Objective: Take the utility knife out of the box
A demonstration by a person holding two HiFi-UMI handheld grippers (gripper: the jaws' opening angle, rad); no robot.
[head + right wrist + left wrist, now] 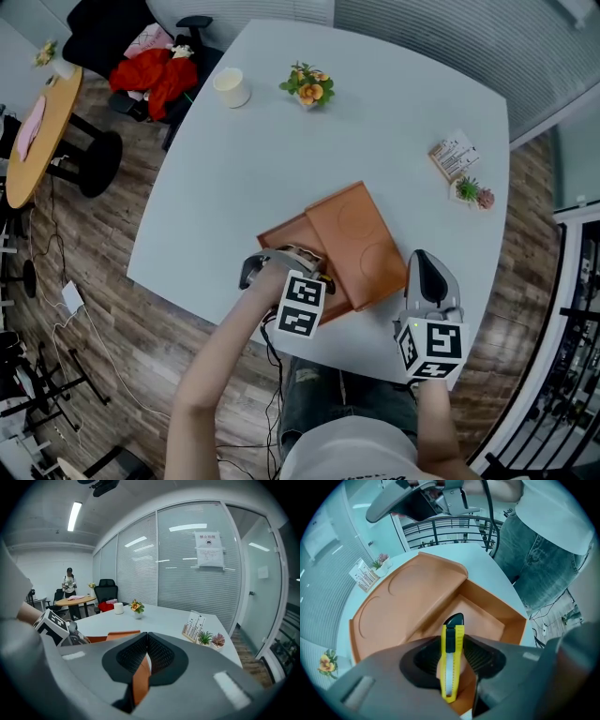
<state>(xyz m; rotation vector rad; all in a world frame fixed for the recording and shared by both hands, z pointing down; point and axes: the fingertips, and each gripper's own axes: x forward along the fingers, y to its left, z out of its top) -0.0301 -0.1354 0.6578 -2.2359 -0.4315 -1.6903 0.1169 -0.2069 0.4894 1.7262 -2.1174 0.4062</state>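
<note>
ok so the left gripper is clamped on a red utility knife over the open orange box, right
Not quite: the utility knife is yellow with a black tip, not red, as the left gripper view shows. The rest holds: the left gripper is clamped on it over the open orange box.

The knife [452, 667] is yellow with a black slider and silver strip. The box [487, 616] and lid [408, 597] are orange-brown, the table [281, 159] pale blue-grey. The left gripper [452, 638] and right gripper [146, 637] are grey, with ribbed black pads [480, 654] and black-and-white square-patterned cubes [302, 305].
</note>
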